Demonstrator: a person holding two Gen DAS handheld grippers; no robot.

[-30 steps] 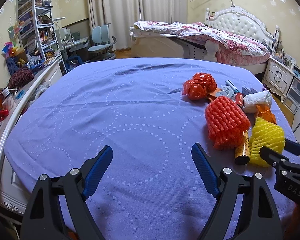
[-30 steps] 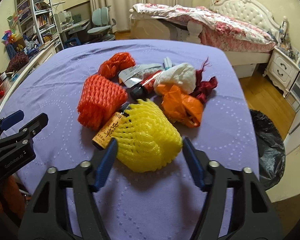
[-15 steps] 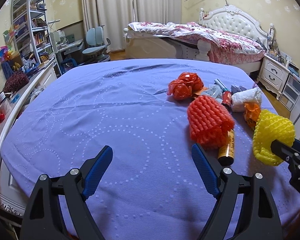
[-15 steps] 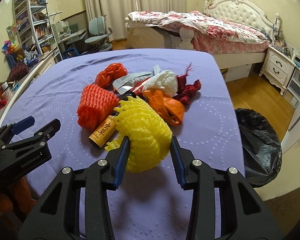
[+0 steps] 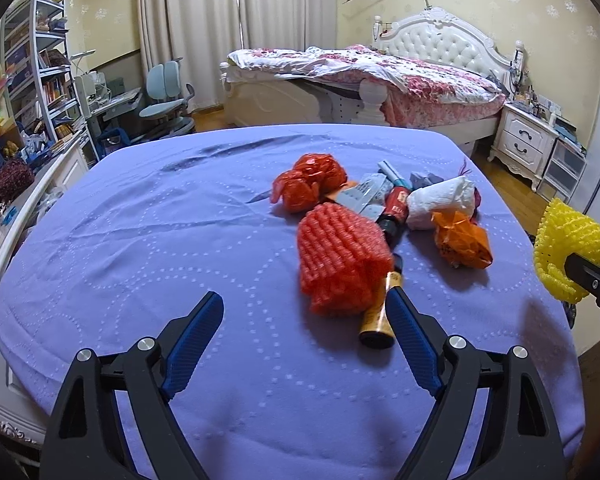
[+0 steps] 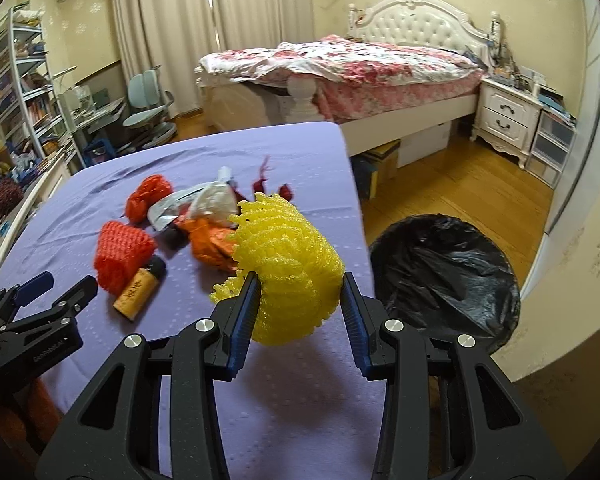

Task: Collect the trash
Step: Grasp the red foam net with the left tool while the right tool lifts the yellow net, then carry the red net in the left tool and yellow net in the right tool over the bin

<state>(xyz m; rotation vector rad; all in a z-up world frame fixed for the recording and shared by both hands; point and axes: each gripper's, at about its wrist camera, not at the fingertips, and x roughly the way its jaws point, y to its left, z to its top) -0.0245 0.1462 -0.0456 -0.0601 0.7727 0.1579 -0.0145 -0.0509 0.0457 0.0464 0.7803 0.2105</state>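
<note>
The table cover (image 5: 148,240) is lilac with dotted rings. A yellow foam net (image 6: 288,264), an orange-red foam net (image 5: 340,260), an orange bag (image 5: 464,240), a white wad (image 5: 440,200) and an amber bottle (image 5: 376,320) show. The bin liner (image 6: 444,272) is black; both grippers' pads (image 5: 196,336) are blue.

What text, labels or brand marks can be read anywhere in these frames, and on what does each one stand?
"GenRobot.AI": on the side of the left gripper, in the right wrist view, small but legible.
Dark characters run down the brown bottle: too blurred to read.
Print on the red tube and the silver packet: too small to read.
Book spines on the shelf: unreadable.
</note>
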